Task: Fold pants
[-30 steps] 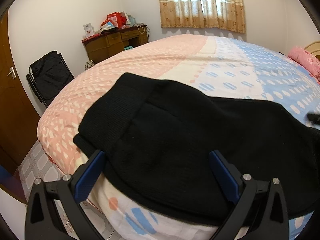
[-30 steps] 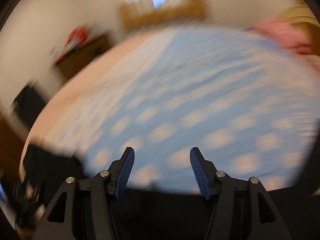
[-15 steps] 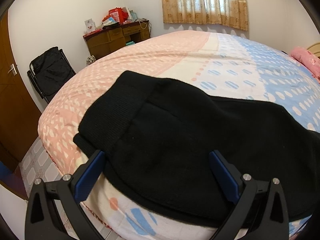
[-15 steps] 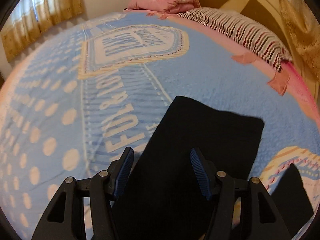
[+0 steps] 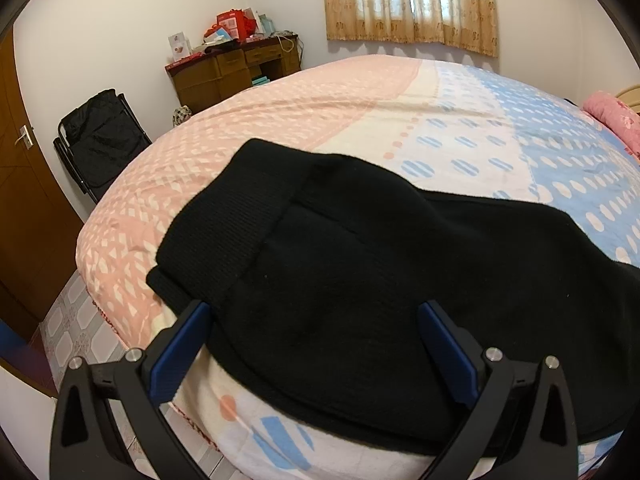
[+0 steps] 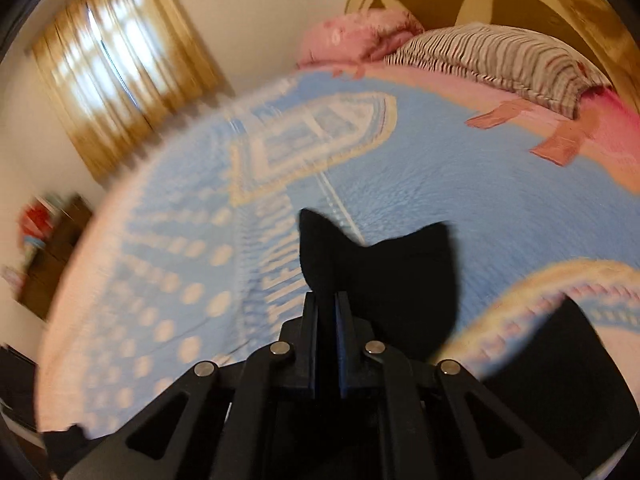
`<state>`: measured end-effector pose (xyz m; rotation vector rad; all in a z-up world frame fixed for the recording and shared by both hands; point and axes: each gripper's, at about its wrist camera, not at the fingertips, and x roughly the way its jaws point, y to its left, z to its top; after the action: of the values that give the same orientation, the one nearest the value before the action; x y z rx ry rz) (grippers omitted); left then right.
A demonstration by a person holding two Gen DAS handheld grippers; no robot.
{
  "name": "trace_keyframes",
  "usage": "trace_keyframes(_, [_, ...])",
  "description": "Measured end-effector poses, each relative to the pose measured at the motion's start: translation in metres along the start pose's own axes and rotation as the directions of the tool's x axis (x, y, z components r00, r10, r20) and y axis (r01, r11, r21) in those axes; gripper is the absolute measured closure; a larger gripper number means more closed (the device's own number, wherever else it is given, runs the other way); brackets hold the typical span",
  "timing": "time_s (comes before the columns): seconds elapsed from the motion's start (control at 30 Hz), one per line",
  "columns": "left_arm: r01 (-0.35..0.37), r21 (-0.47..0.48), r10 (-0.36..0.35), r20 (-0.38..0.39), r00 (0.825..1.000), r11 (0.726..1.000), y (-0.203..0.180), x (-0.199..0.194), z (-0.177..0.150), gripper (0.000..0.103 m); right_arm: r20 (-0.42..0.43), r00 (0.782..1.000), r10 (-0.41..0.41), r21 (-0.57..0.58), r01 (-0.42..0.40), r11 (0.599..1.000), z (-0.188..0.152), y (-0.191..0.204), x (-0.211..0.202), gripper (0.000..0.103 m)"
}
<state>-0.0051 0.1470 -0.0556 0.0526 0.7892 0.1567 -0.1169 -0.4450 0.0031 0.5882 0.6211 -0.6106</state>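
- Up close, the left claw is wide open, and its two blue fingers sit one on each side of the pants, holding nothing.
- Black and soft, the pants lie flat on the bed, near the edge closest to the left camera.
- Their ribbed waistband is on the left, and the rest runs off to the right.
- Over on the other side, the right claw is squeezed shut on the far end of the pants.
- That pinched bit of cloth sticks up in two points above the claw, off the bed.
- More black cloth lies low on the right in that view.
- This right view is blurry, so small things are hard to make out.
- Under the pants, the bed cover is pink on one side and blue with pale dots on the other.
- At the head of the bed sit a striped pillow and a pink pillow, touching each other.
- Past the foot of the bed, a brown desk stands by the wall with red boxes on top.
- Beside it is a black folding chair, near a wooden door.
- Farthest back, tan curtains hang over a bright window.
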Motion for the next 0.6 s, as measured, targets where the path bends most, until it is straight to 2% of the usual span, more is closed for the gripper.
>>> trace_keyframes(0.1, [0.005, -0.003, -0.005, -0.006, 1.0, 1.0, 0.001, 0.0, 0.0, 0.0, 0.079, 0.996, 0.052, 0.061, -0.057, 0.997, -0.018, -0.025, -0.044, 0.096])
trace_keyframes(0.2, [0.004, -0.002, -0.004, -0.006, 1.0, 1.0, 0.002, 0.0, 0.001, 0.0, 0.107, 0.994, 0.036, 0.142, -0.051, 0.989, -0.04, -0.055, -0.069, 0.096])
trace_keyframes(0.33, [0.008, 0.007, -0.008, -0.003, 1.0, 1.0, 0.002, 0.0, 0.002, 0.0, 0.103, 0.995, 0.009, 0.245, -0.034, 0.969, -0.07, -0.092, -0.078, 0.097])
trace_keyframes(0.43, [0.015, 0.02, -0.015, -0.004, 1.0, 1.0, 0.002, 0.0, 0.004, 0.0, 0.094, 0.994, 0.062, 0.312, -0.089, 0.946, -0.086, -0.112, -0.077, 0.096])
trace_keyframes(0.53, [0.026, 0.039, -0.026, -0.002, 1.0, 0.999, 0.001, 0.0, 0.008, 0.0, 0.101, 0.991, 0.086, 0.328, -0.114, 0.938, -0.085, -0.117, -0.08, 0.095])
trace_keyframes(0.6, [0.03, 0.051, -0.03, 0.001, 1.0, 0.998, 0.0, -0.002, 0.01, 0.0, 0.104, 0.993, 0.062, 0.354, -0.095, 0.93, -0.082, -0.122, -0.087, 0.095])
